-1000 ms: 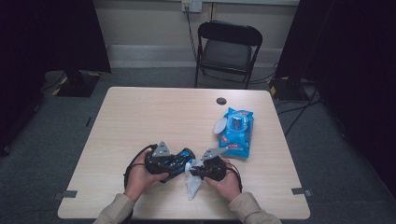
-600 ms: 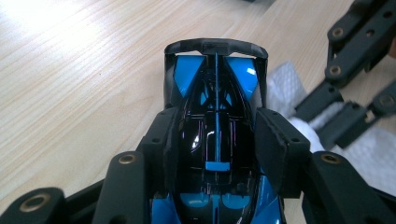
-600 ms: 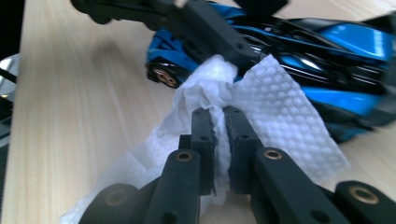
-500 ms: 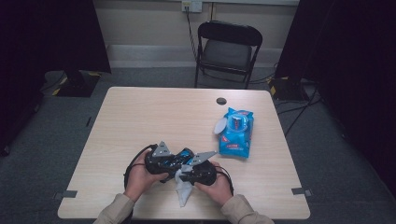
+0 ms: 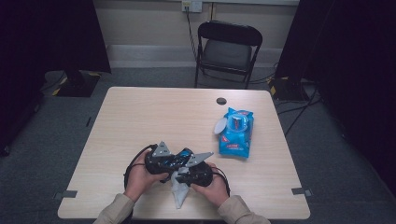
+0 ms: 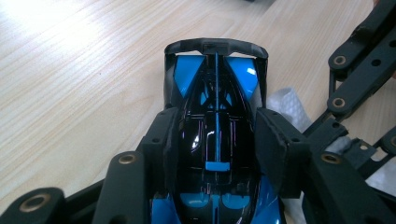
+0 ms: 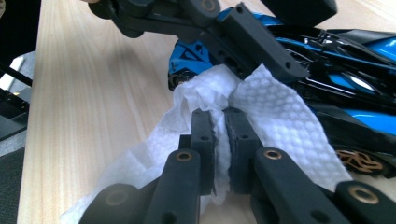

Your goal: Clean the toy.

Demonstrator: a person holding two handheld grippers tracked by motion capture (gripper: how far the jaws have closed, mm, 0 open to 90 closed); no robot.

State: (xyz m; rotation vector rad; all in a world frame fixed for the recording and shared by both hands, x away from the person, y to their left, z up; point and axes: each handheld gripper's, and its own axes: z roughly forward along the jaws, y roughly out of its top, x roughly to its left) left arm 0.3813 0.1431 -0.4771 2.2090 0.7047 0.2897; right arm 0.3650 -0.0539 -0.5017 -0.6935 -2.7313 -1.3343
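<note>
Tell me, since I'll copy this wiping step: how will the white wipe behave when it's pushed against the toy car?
Probably floppy: the wipe bunches and folds where the right gripper pinches it, and its free end droops to the table. It looks thin and light, likely dragging rather than pushing stiffly. The toy car's glossy shell may let it slide.
</note>
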